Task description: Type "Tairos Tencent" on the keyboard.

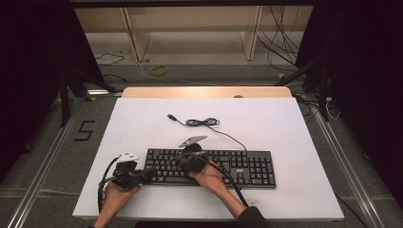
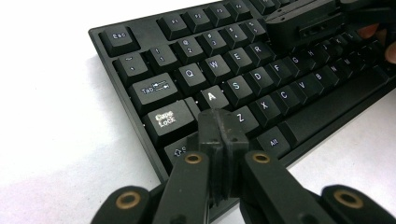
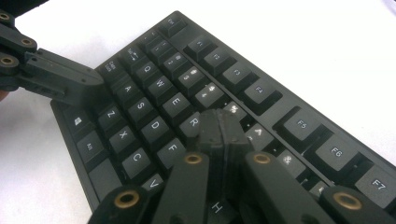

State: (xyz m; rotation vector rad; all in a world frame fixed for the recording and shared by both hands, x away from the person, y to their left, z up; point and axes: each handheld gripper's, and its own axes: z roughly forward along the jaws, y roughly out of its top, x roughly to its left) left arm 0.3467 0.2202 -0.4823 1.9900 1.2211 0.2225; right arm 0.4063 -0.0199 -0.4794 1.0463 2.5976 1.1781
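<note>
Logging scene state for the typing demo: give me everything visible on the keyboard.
The keyboard is a black full-size model, plastic by the look, with white legends, a function row and a number pad at its right end. It lies flat on the white table, long side toward the person. Its cable runs from the back edge to a loose coil and a plug. The left claw, jaws together, tips down near A and Z; the right claw, also closed, is over the R and T area. Actual contact is unclear.

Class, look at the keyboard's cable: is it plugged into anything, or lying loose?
Loose. The cable runs from the keyboard into a small coil on the white table, and its plug end lies free.
</note>
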